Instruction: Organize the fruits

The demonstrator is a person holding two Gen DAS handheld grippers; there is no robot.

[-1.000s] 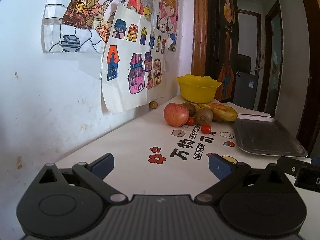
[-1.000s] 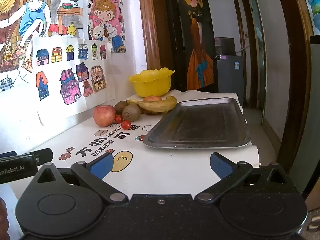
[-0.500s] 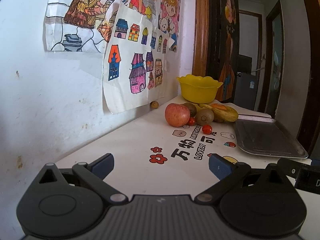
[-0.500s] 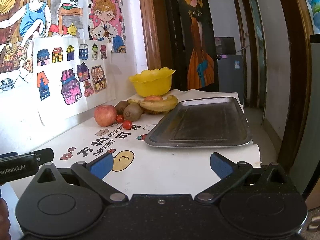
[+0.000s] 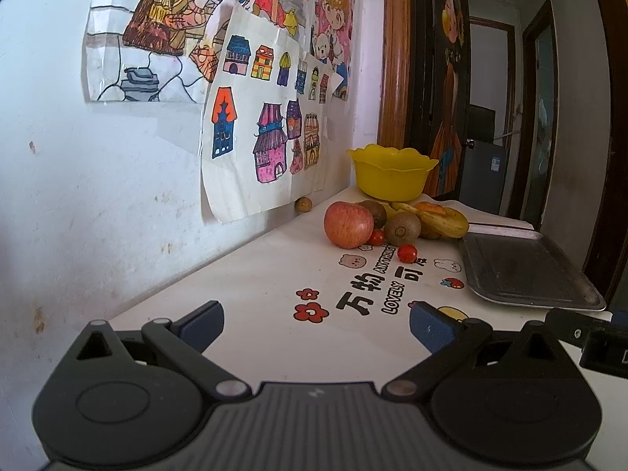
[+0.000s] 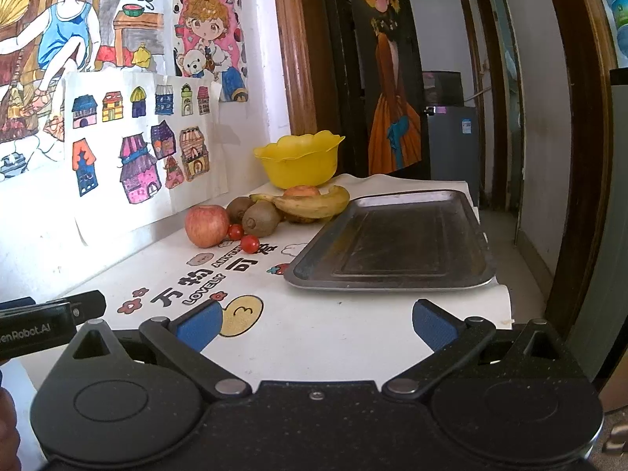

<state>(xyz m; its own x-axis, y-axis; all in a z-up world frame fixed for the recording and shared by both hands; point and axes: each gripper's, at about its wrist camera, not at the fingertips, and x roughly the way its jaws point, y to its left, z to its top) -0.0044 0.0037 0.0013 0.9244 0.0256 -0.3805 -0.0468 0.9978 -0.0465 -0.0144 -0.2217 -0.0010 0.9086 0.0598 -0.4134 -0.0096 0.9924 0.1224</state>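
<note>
A heap of fruit lies at the far end of the white table: a red apple (image 5: 348, 224) (image 6: 207, 225), two kiwis (image 5: 402, 229) (image 6: 261, 218), two cherry tomatoes (image 5: 407, 253) (image 6: 249, 243), a banana (image 5: 443, 221) (image 6: 314, 204) and another fruit behind it. A yellow bowl (image 5: 392, 172) (image 6: 300, 161) stands beyond them. A dark metal tray (image 5: 518, 271) (image 6: 396, 243) lies to their right with nothing on it. My left gripper (image 5: 316, 324) and my right gripper (image 6: 316, 324) both hover open over the near table, well short of the fruit, holding nothing.
A small brown round fruit (image 5: 303, 204) sits against the wall, left of the heap. Children's drawings (image 5: 267, 133) hang on the wall along the table's left side. The table edge drops off right of the tray, toward a doorway (image 6: 443, 90).
Both grippers have crept slightly forward toward the fruit; everything looks a little larger. Their fingers stay open and nothing on the table has moved.
</note>
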